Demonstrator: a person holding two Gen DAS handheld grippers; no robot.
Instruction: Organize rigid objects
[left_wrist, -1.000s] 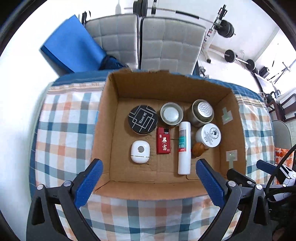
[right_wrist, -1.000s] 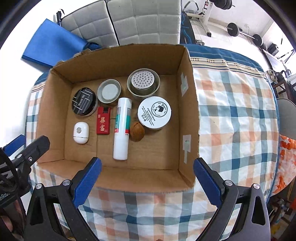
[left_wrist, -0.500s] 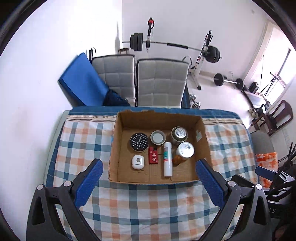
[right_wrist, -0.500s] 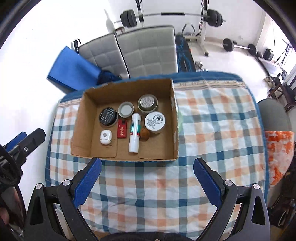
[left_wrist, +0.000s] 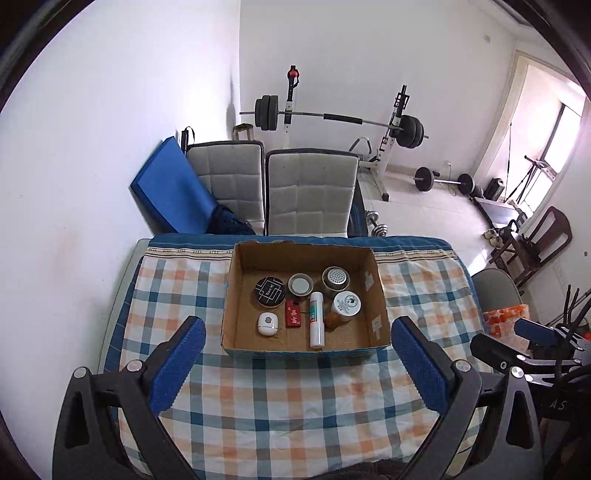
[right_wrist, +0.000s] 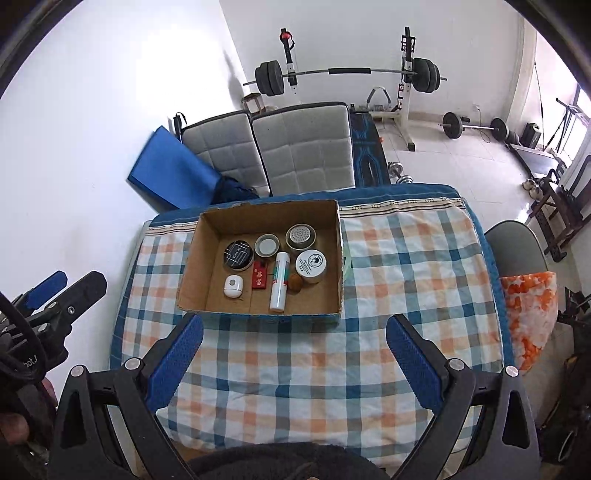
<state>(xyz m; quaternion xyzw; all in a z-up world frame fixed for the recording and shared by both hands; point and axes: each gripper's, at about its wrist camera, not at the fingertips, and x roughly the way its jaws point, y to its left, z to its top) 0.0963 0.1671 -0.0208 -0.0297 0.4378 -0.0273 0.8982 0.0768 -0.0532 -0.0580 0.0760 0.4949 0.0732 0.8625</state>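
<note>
A cardboard box (left_wrist: 380, 295) (right_wrist: 192, 266) stands on the checked tablecloth at the table's far side. It holds a black round tin (left_wrist: 269, 292), two metal tins (left_wrist: 300, 284), a white jar (left_wrist: 345, 303), a white tube (left_wrist: 317, 324), a red lighter (left_wrist: 293, 314), a white oval case (left_wrist: 267, 323) and a brown nut (left_wrist: 333, 319). My left gripper (left_wrist: 299, 365) is open and empty, high above the near table. My right gripper (right_wrist: 295, 362) is open and empty, likewise well back from the box.
Two grey padded chairs (left_wrist: 310, 192) and a blue mat (left_wrist: 173, 192) stand behind the table. A barbell rack (left_wrist: 340, 122) is at the back wall. An orange patterned cloth (right_wrist: 528, 317) hangs at the right. The checked cloth (right_wrist: 295, 369) covers the table in front of the box.
Both grippers have pulled up and back from the box, which now looks much smaller. Both stay open. The objects in the box have not moved.
</note>
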